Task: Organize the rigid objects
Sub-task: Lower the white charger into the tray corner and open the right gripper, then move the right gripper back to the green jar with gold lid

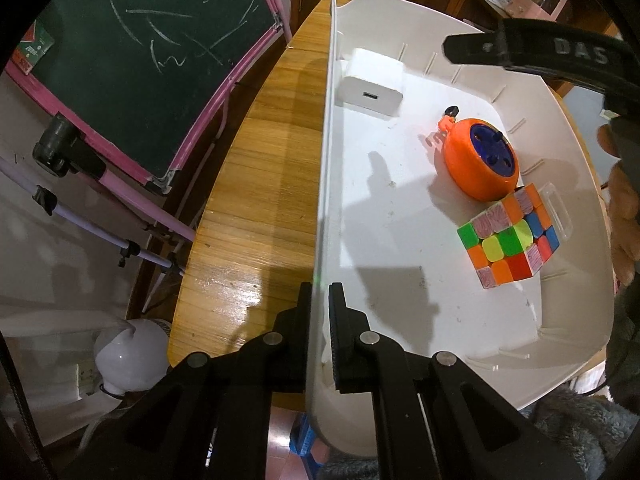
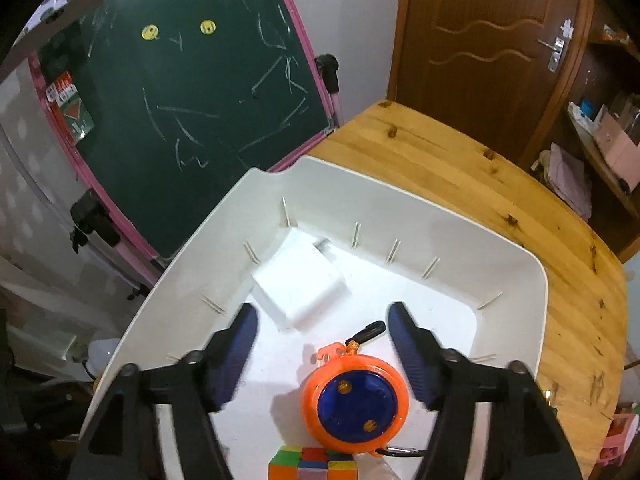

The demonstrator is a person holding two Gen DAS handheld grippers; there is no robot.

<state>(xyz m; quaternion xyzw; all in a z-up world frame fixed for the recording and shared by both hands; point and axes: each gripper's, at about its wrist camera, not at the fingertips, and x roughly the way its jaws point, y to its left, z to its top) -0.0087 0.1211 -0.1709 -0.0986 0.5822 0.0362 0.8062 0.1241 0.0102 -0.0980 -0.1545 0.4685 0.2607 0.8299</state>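
My left hand-held gripper (image 1: 320, 320) pinches the white bin's near wall (image 1: 318, 220). My right hand-held gripper (image 2: 320, 344) is spread, holding nothing. The orange reel (image 2: 354, 398) lies in the bin at 6 o'clock: rigid, light, probably slick; grip across its rim. Cube (image 2: 312, 464) nearest, white adapter (image 2: 298, 280) at 11 o'clock.

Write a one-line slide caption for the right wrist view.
Open right claw above an orange reel in a white bin, beside a white block.
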